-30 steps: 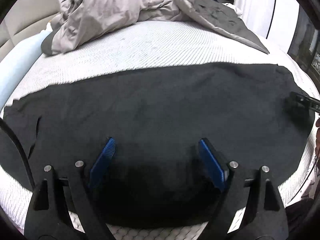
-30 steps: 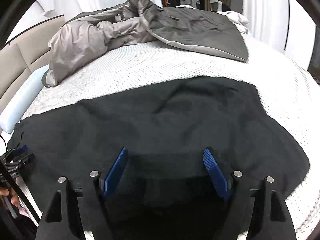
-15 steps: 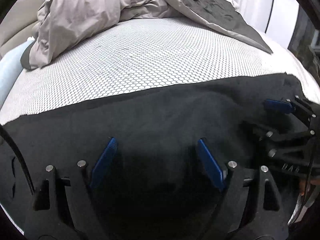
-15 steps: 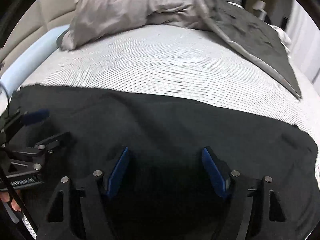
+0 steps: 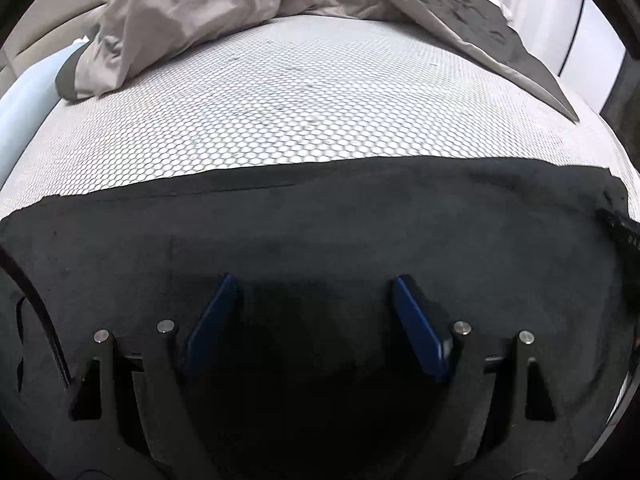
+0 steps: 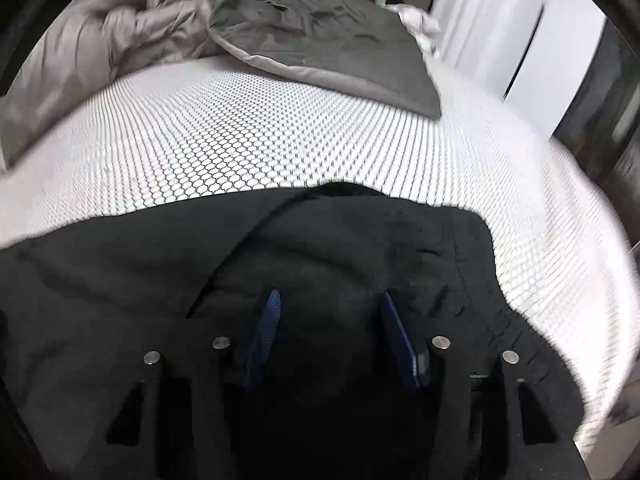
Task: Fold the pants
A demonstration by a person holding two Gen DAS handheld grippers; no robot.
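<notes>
the pants [image 5: 320, 216] lie spread flat across the near part of the mattress [image 5: 304, 100], their far edge running side to side. behind them the mattress lies bare, and beyond that a rumpled duvet [image 5: 192, 4] is heaped at the far left, one flap [image 6: 320, 36] reaching out to the right. a pillow [image 5: 28, 100] sits at the left edge.

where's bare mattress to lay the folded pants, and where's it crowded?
Free: the honeycomb mattress strip between the black pants far edge and the grey duvet, plus the patch right of the pants. Crowded: the head end under the duvet, and the near side, covered by the pants.
</notes>
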